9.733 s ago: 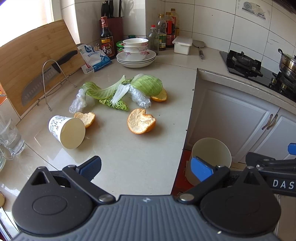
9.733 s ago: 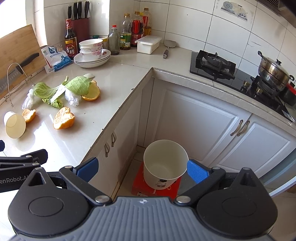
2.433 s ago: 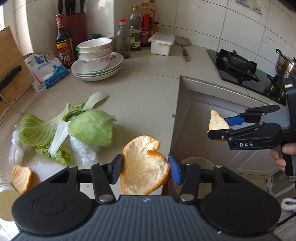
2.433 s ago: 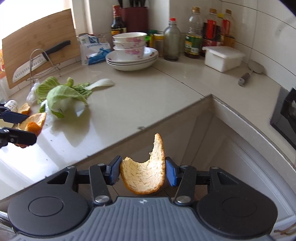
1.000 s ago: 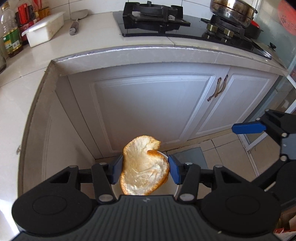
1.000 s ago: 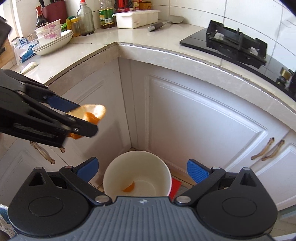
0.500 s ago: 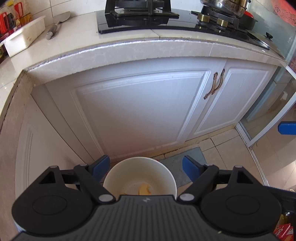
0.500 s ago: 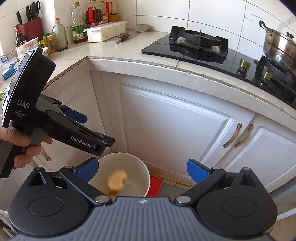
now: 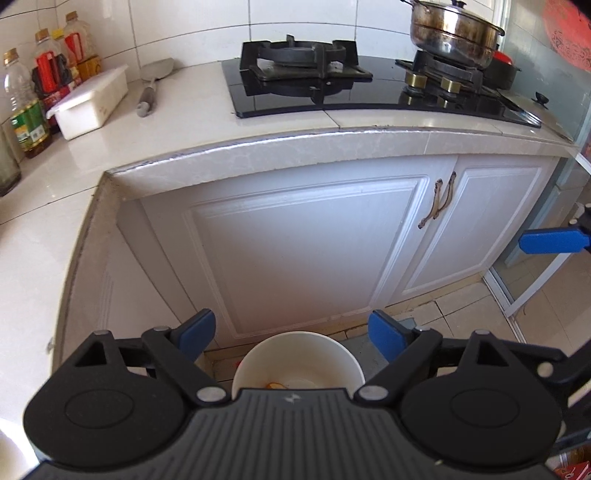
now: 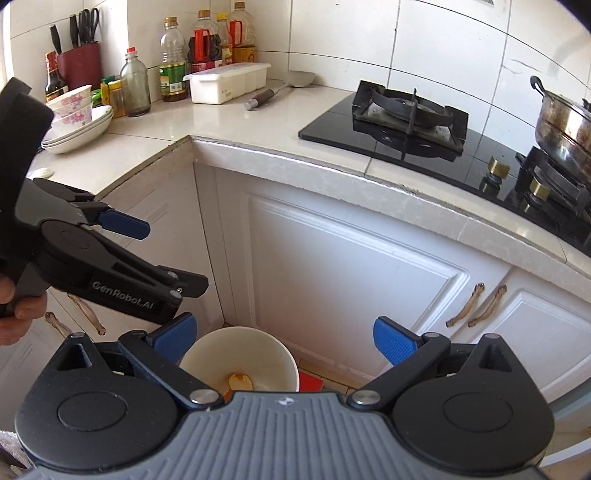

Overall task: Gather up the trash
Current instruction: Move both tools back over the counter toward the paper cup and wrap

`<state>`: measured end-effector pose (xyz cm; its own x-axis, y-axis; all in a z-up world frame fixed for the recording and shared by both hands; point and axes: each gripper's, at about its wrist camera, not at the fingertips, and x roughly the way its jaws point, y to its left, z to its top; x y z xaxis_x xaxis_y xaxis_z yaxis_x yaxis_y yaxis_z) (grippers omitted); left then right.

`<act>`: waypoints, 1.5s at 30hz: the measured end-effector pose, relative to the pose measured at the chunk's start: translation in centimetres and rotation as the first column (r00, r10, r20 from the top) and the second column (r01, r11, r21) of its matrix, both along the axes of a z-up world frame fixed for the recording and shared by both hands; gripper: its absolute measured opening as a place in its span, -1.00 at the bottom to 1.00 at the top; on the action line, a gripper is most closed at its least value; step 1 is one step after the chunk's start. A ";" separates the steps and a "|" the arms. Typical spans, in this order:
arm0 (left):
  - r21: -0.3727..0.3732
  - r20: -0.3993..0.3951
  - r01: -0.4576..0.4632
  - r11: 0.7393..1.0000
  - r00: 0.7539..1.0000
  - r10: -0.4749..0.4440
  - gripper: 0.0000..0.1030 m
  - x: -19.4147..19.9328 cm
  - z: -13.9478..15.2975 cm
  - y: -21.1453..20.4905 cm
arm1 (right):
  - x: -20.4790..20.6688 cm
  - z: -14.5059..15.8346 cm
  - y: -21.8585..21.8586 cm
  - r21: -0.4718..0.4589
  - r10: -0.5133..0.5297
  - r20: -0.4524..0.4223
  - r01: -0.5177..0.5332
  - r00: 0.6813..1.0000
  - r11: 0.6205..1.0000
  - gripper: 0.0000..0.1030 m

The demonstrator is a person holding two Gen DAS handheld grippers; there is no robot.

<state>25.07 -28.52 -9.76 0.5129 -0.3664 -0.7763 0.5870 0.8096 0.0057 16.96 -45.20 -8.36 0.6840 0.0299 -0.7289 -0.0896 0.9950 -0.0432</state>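
A white trash bucket (image 9: pixel 343 356) stands on the floor in front of the white cabinets; it also shows in the right wrist view (image 10: pixel 273 350). Orange peel (image 10: pixel 240 382) lies in its bottom, and a bit of it shows in the left wrist view (image 9: pixel 275 385). My left gripper (image 9: pixel 291 334) is open and empty above the bucket. My right gripper (image 10: pixel 284 339) is open and empty, also above the bucket. The left gripper shows in the right wrist view (image 10: pixel 147 254), jaws apart. One blue fingertip (image 9: pixel 546 240) of the right gripper shows at the left view's right edge.
The counter corner (image 10: pixel 190 142) juts out above the bucket. Stacked bowls (image 10: pixel 74 118), bottles (image 10: pixel 171 59) and a white box (image 10: pixel 225 85) stand on the counter. A gas hob (image 9: pixel 314 74) with a steel pot (image 9: pixel 450 33) sits to the right. A red box (image 10: pixel 310 382) lies under the bucket.
Both grippers let go of their orange peels, which fell into the bucket. Both grippers have since lifted a little above the bucket.
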 end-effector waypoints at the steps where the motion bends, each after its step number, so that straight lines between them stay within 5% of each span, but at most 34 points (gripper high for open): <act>1: -0.001 0.005 -0.009 1.000 1.000 0.009 0.74 -0.1 0.3 0.4 | 0.2 0.2 0.2 -0.003 0.007 0.004 -0.007 1.000 1.000 1.00; 17: -0.028 0.064 -0.166 0.986 0.984 0.168 0.75 -2.6 3.9 6.6 | 2.3 3.1 4.2 -0.008 0.133 0.054 -0.132 0.990 0.991 1.00; 29: -0.027 0.099 -0.390 0.920 0.915 0.391 0.75 -5.1 6.7 14.3 | 3.8 5.9 10.8 -0.037 0.397 0.097 -0.395 0.913 0.918 1.00; 36: -0.005 0.113 -0.566 0.824 0.819 0.563 0.75 -6.9 7.7 19.6 | 4.8 7.0 14.9 -0.025 0.525 0.117 -0.526 0.843 0.850 1.00; 45: 0.008 0.143 -0.774 0.633 0.628 0.765 0.75 -9.2 8.8 26.6 | 6.0 7.2 20.9 -0.022 0.678 0.125 -0.681 0.725 0.732 1.00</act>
<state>15.86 -1.93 -0.96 0.6711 0.2503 -0.6978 -0.2583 0.9612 0.0964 22.94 -24.26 -1.17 0.5532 0.5359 -0.6378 -0.7377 0.6709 -0.0761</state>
